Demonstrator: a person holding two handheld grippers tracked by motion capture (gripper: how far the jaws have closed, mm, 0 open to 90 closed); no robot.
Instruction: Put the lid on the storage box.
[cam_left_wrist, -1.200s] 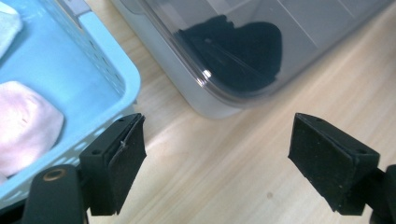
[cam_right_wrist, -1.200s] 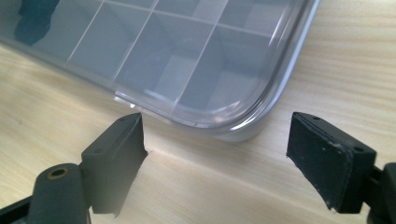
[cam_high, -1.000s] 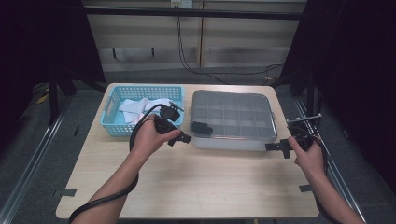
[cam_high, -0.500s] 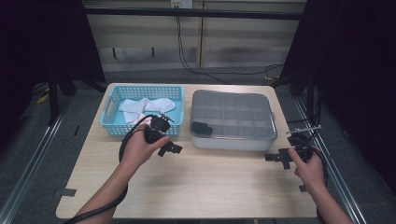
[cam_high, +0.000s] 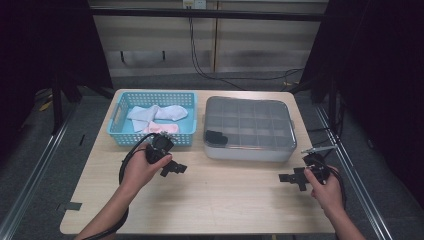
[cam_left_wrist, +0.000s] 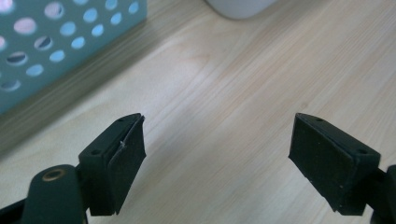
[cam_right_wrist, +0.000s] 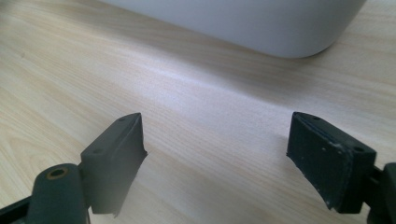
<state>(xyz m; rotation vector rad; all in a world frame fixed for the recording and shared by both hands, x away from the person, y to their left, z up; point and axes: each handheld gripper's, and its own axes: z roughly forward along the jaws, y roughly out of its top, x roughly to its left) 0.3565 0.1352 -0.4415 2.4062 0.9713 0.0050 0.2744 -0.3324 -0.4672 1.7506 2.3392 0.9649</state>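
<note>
Perforated plastic basket (cam_high: 116, 131), folded socks (cam_high: 157, 114)

A light wooden bench (cam_high: 225, 200) carries a blue basket (cam_high: 117, 131) at back left and a lidded grey box (cam_high: 250, 150) just beside it.

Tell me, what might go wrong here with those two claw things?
Both grippers, left and right, hang low over the table with jaws open and empty; a jaw might scrape the wood. The left one sits near the basket of socks and could bump it. The right one could knock the lidded box.
</note>
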